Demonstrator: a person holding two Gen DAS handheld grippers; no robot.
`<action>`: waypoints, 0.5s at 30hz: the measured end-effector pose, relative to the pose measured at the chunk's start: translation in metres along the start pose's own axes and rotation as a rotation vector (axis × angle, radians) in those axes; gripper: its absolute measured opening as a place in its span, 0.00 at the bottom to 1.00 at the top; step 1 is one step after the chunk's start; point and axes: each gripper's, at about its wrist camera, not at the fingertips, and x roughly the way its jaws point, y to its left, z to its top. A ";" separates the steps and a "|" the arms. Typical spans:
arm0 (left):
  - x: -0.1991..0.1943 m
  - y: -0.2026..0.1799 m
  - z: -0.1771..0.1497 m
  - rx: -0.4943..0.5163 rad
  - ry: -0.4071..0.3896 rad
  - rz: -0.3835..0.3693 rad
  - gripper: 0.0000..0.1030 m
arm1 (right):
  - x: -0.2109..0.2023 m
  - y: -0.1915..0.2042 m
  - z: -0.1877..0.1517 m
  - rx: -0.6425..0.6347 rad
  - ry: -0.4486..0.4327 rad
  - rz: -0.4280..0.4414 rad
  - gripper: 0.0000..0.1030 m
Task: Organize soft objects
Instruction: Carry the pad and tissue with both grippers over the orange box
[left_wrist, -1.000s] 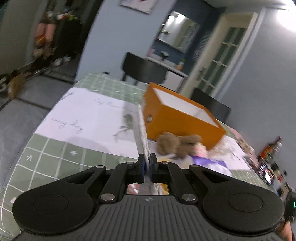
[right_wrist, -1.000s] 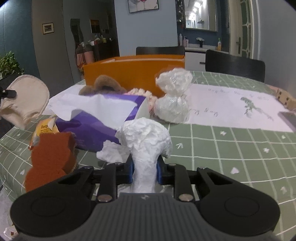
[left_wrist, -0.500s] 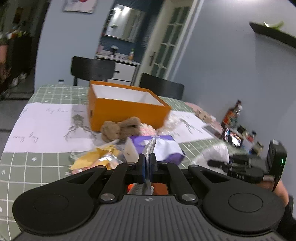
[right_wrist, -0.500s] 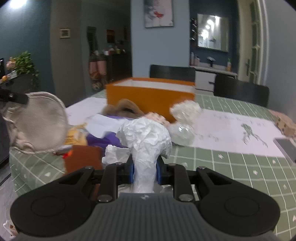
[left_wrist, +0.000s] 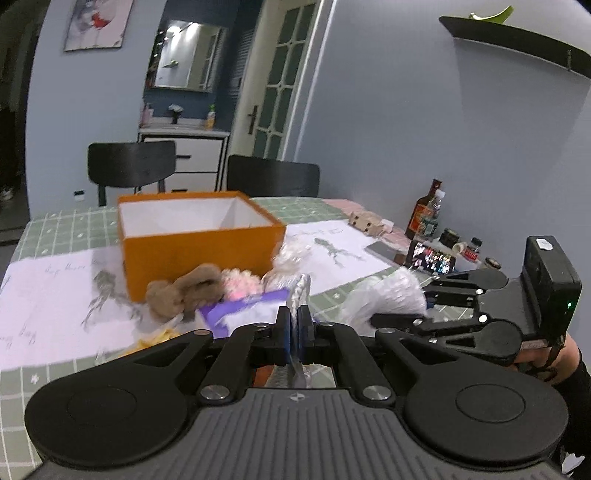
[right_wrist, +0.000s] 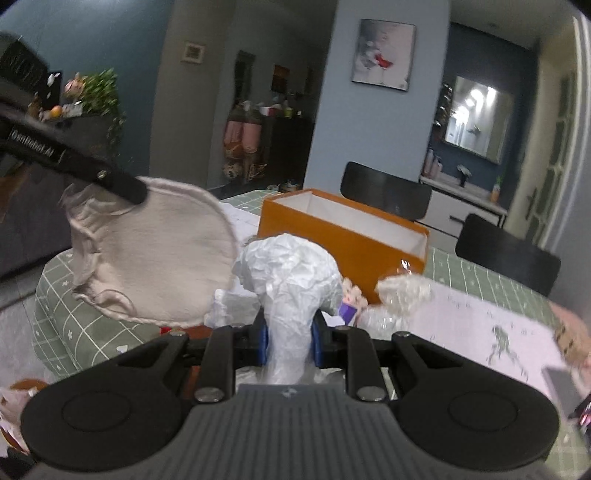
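My left gripper (left_wrist: 294, 325) is shut on a thin beige cloth pad (left_wrist: 300, 295), seen edge-on here and as a round flat pad (right_wrist: 155, 254) in the right wrist view. My right gripper (right_wrist: 289, 332) is shut on a crumpled white paper wad (right_wrist: 291, 273), which also shows in the left wrist view (left_wrist: 384, 299). Both are held above the table's near edge. An open orange box (left_wrist: 199, 240) with a white inside stands on the table beyond; it also shows in the right wrist view (right_wrist: 343, 232). A brown plush toy (left_wrist: 184, 291) lies in front of the box.
A purple tissue pack (left_wrist: 236, 310), a pink fluffy item (left_wrist: 240, 284) and a clear plastic bag (right_wrist: 399, 295) lie near the box. Bottles and jars (left_wrist: 428, 218) and a phone (left_wrist: 434, 258) stand at the table's right. Two black chairs (left_wrist: 271, 175) stand behind the table.
Both grippers have risen and turned with their loads. The left view has swung right and now faces the box and my right gripper. The cloth pad has come closer to the paper wad.
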 end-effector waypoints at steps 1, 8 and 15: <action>0.003 -0.001 0.004 0.005 -0.006 -0.004 0.03 | 0.000 0.000 0.003 -0.013 0.001 0.004 0.19; 0.032 0.009 0.030 0.003 -0.023 -0.032 0.03 | 0.013 -0.010 0.026 -0.072 0.002 0.013 0.19; 0.060 0.025 0.078 -0.017 -0.052 -0.035 0.03 | 0.042 -0.047 0.062 -0.072 0.018 -0.006 0.18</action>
